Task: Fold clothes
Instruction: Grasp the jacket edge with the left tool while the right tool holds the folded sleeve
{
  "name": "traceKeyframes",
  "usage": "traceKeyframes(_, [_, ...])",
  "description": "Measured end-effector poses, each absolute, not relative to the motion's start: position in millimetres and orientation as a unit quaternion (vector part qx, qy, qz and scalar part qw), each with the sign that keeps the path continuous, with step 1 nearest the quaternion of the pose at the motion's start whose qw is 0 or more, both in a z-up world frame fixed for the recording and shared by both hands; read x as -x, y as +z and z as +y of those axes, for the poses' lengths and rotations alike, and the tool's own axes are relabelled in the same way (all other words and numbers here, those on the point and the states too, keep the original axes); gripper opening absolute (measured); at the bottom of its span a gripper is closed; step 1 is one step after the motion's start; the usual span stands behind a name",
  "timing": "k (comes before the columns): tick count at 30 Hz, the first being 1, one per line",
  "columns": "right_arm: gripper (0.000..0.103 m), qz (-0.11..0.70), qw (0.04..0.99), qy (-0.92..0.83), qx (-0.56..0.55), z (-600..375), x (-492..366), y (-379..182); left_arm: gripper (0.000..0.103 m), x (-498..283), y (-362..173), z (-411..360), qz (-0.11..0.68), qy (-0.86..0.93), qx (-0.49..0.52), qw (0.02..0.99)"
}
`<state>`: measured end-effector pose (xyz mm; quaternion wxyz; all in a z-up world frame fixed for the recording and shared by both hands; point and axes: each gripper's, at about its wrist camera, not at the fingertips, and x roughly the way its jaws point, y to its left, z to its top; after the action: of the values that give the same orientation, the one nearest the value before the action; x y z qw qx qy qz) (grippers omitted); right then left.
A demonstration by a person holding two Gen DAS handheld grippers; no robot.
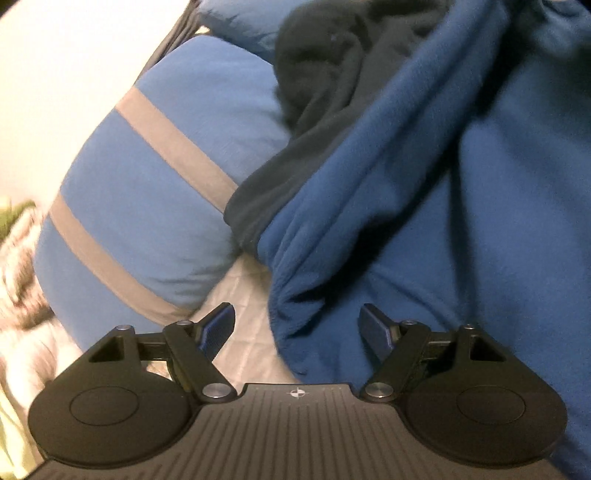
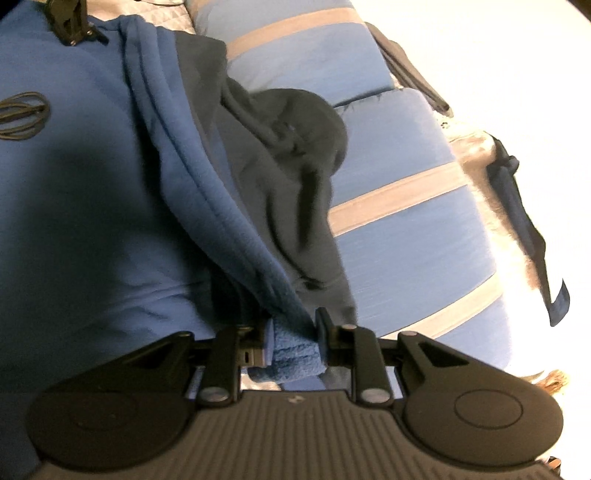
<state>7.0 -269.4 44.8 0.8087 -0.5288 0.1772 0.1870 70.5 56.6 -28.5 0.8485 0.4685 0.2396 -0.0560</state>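
A blue fleece garment (image 1: 461,221) with a dark navy part (image 1: 332,122) lies bunched on the bed. My left gripper (image 1: 297,321) is open over the fleece's lower edge. Its fingers stand apart, and neither one presses the cloth. In the right wrist view my right gripper (image 2: 295,334) is shut on a thick fold of the blue fleece (image 2: 295,360), and the cloth runs up and away from the jaws. The dark navy part (image 2: 295,166) hangs beside that fold. A coiled dark cord (image 2: 22,114) lies on the fleece body (image 2: 92,184). The left gripper (image 2: 70,22) shows at the top left there.
Blue pillows with grey stripes (image 1: 147,166) (image 2: 406,240) lie against the garment. A pale quilted bedcover (image 1: 240,295) shows beneath. A fuzzy patterned blanket (image 1: 22,277) is at the far left. A dark strip of cloth (image 2: 524,221) lies beyond the pillows by the white wall.
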Motion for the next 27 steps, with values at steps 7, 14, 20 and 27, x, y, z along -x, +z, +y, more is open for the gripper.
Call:
traceKeyframes(7, [0.026, 0.162, 0.81, 0.17, 0.537, -274.1, -21.0, 51.6, 0.034, -81.8, -25.5, 45.0, 0.229, -0.083, -0.474, 0.846])
traceKeyframes(14, [0.028, 0.161, 0.821, 0.165, 0.523, -280.5, -24.9, 54.7, 0.011, -88.4, -8.5, 65.2, 0.225, -0.056, -0.448, 0.864])
traceKeyframes(20, [0.026, 0.228, 0.787, 0.229, 0.525, -276.9, 11.7, -5.0, 0.011, -96.2, -21.4, 85.7, 0.264, -0.063, -0.441, 0.856])
traceKeyframes(27, [0.022, 0.281, 0.776, 0.263, 0.5, -273.2, 29.4, -32.1, 0.012, -100.4, -27.8, 89.5, 0.282, -0.058, -0.436, 0.853])
